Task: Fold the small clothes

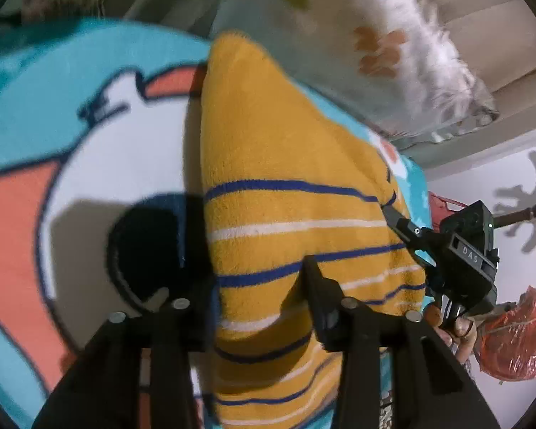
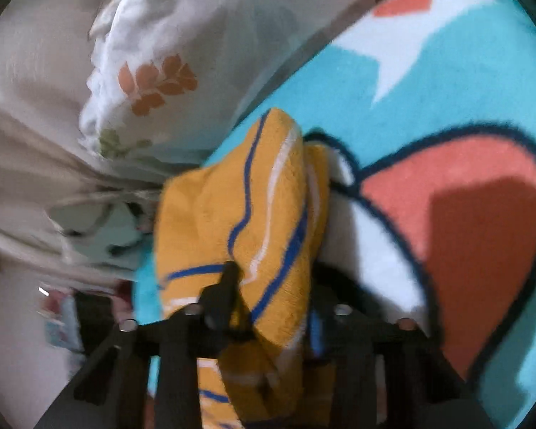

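A mustard-yellow fleece garment (image 1: 286, 164) with blue and white stripes is held up over a turquoise cartoon blanket (image 1: 53, 71). My left gripper (image 1: 253, 286) is shut on its near edge, the cloth bunched between the fingers. My right gripper (image 1: 403, 221) shows at the right of the left wrist view, gripping the garment's far right edge. In the right wrist view my right gripper (image 2: 271, 286) is shut on the garment (image 2: 239, 207), which hangs folded lengthwise over the blanket (image 2: 428, 82).
A white floral pillow (image 2: 168, 82) with a fringe lies beyond the blanket, also in the left wrist view (image 1: 393, 57). Beige bedding (image 2: 28, 125) lies behind it. A red plastic bag (image 1: 514, 339) and a white wall are at the right.
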Available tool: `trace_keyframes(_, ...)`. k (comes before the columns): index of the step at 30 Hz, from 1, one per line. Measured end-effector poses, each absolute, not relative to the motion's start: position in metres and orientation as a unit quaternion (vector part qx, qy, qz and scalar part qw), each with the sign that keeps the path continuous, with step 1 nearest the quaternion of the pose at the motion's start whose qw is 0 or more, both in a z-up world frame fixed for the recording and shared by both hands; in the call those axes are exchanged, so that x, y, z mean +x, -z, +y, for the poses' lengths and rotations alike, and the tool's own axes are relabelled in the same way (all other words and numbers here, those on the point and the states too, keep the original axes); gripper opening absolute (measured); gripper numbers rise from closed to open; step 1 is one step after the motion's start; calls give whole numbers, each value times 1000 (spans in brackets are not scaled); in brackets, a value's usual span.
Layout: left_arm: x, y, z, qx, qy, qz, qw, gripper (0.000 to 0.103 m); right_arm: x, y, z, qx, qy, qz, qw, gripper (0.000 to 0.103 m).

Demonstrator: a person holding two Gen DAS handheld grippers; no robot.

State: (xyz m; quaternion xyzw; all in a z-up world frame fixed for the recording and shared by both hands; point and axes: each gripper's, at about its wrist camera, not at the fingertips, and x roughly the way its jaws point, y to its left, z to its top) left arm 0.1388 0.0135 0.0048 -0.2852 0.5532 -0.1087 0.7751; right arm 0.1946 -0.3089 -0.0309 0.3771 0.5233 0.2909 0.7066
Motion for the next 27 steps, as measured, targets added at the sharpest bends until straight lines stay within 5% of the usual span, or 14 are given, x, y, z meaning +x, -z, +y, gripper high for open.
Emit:
trace_keyframes(3,136,-33,9,-247,99,548,793,40,190,1,-306,371,-319,492,720,25)
trace_keyframes(7,139,-33,1,-193,53,568,798,59,187,-4,-301,307,-282,492,765,26)
trace_keyframes(10,121,-5,3,-145,12,597,789,69,188,13,-291,196,-209,519,805,40)
trace_keyframes(13,94,6,10,-161,-1,592,789,79,180,6,-302,217,-194,507,811,44)
trace_keyframes(21,30,5,36,-196,-49,576,792,80,154,-76,-286,139,-203,420,874,42)
trace_keyframes(27,4,-32,65,-176,-105,513,833,80,150,-74,-209,74,-262,438,857,27)
